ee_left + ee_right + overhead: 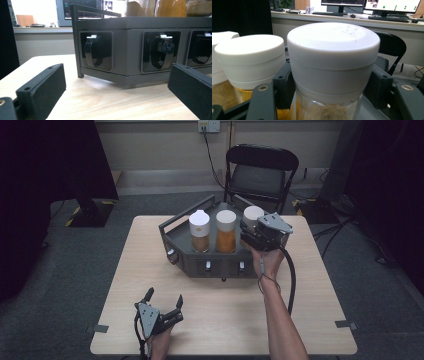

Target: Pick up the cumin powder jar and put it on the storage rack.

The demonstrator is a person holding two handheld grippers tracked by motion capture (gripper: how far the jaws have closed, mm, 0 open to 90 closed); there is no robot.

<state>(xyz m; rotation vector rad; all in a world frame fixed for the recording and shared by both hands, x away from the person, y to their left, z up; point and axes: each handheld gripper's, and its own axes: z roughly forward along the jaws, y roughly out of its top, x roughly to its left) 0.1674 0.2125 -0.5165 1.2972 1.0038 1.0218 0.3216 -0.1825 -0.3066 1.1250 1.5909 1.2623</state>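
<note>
Jars stand three in a row in the dark grey tray (pixel 172 231) at the far middle of the worktop (pixel 310 310), each upright with a white lid. The right tongs (pixel 248 234) are closed on the rightmost jar (pixel 253 216): in the right gripper view their black pads (pixel 283 87) press on both sides of it just under the white lid (pixel 333 50), at the top of the clear glass body. The jar's long axis runs straight up, and the right tongs reach it level from the person's side, so the grip sits square across the neck. The middle jar (pixel 250 60), with amber contents, stands just beside the held one on its left, with a narrow gap between the lids; the leftmost jar (pixel 199 231) is beyond that.

The left tongs (pixel 164 300) rest low at the near left of the worktop, well apart from the tray, jaws wide apart and holding nothing. In the left gripper view they look level at the tray's front wall (pixel 127 52) and its black clips (pixel 162 51).

Judged from this, the coming move is a lift, and it has to go straight up along the jar's axis: any sideways lean to the left would knock the middle jar, and the tray's raised rail (pixel 192 209) hems in the far side. The right hand (pixel 267 260) is the one placed to do it.
</note>
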